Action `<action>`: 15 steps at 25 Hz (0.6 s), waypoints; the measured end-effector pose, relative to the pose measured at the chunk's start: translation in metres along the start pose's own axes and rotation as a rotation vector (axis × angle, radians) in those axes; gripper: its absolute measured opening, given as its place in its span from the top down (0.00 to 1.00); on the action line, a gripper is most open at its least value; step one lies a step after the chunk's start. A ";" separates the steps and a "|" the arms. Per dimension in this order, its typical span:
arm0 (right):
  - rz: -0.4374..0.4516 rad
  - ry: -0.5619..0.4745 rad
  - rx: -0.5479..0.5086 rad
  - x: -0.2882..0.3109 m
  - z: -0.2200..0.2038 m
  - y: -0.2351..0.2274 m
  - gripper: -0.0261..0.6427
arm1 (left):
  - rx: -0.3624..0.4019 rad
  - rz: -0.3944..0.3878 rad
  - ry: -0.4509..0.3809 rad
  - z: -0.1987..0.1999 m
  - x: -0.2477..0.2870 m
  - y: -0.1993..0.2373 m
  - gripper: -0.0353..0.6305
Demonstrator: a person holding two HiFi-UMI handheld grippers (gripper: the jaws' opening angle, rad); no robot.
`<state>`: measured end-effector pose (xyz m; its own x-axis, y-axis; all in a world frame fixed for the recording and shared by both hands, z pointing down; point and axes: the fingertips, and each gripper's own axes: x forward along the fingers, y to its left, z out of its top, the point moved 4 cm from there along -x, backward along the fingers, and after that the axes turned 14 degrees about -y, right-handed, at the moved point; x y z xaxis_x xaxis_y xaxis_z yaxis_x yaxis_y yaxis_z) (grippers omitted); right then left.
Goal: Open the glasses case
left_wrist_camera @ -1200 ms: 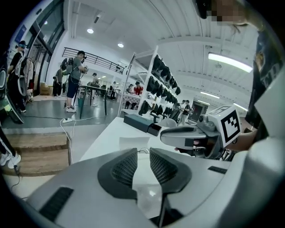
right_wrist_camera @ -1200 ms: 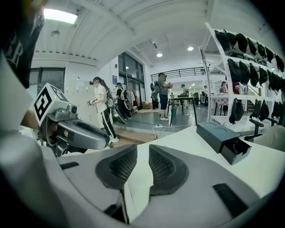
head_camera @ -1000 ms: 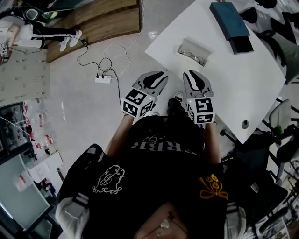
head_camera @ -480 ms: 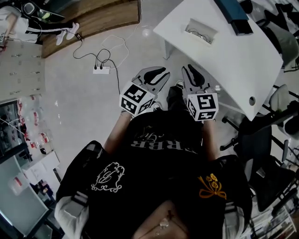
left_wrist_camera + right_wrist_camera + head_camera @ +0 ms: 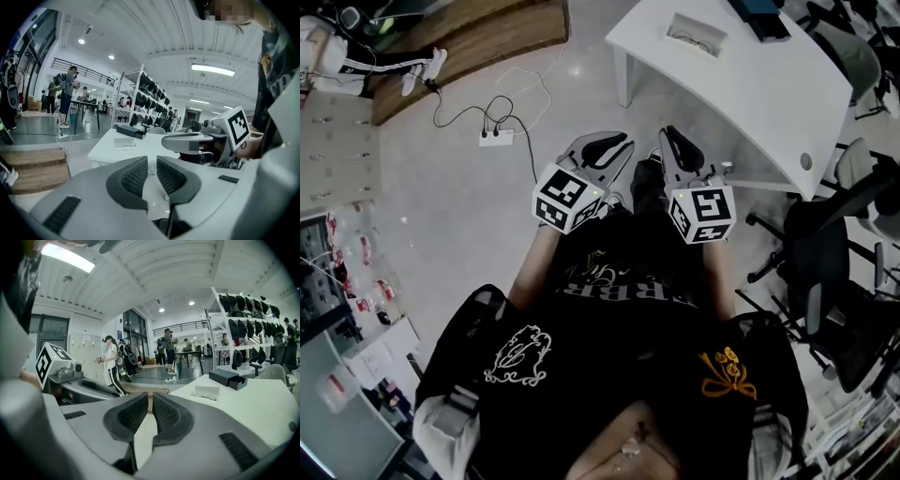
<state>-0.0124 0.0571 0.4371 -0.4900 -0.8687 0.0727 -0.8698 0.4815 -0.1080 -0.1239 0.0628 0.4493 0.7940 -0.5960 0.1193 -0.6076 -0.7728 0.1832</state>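
A dark glasses case (image 5: 759,17) lies shut at the far end of the white table (image 5: 750,94); it also shows in the gripper views (image 5: 130,131) (image 5: 229,378). Near it sits a clear tray with a pair of glasses (image 5: 697,36) (image 5: 205,392). Both grippers hover over the floor in front of my body, well short of the table. My left gripper (image 5: 623,142) (image 5: 152,159) holds nothing, with a narrow gap between its jaws. The jaws of my right gripper (image 5: 666,131) (image 5: 150,395) are closing to a thin slit, with nothing between them.
A power strip with cables (image 5: 495,137) lies on the floor to the left, beside a wooden step (image 5: 469,37). Office chairs (image 5: 834,244) stand right of the table. Shelves of dark gear (image 5: 150,93) and several standing people (image 5: 112,362) fill the background.
I have backed away from the table, which has slid to the top of the head view. Both grippers, earlier at its near edge, now hang over bare floor. The right jaws have narrowed.
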 end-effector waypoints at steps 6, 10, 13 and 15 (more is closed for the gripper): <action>0.004 -0.023 0.035 -0.023 0.003 0.015 0.94 | 0.014 -0.015 -0.012 -0.001 -0.013 -0.018 0.85; 0.028 -0.045 0.045 -0.030 0.004 0.025 0.94 | 0.007 -0.009 -0.024 -0.001 -0.022 -0.022 0.86; 0.049 -0.047 0.059 -0.038 0.005 0.028 0.94 | -0.006 -0.009 -0.033 -0.001 -0.025 -0.027 0.87; 0.054 -0.037 0.056 -0.043 0.005 0.028 0.94 | -0.004 -0.018 -0.037 -0.001 -0.025 -0.033 0.87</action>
<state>-0.0155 0.1079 0.4262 -0.5331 -0.8456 0.0290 -0.8367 0.5218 -0.1662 -0.1233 0.1035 0.4414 0.8036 -0.5898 0.0798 -0.5931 -0.7827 0.1885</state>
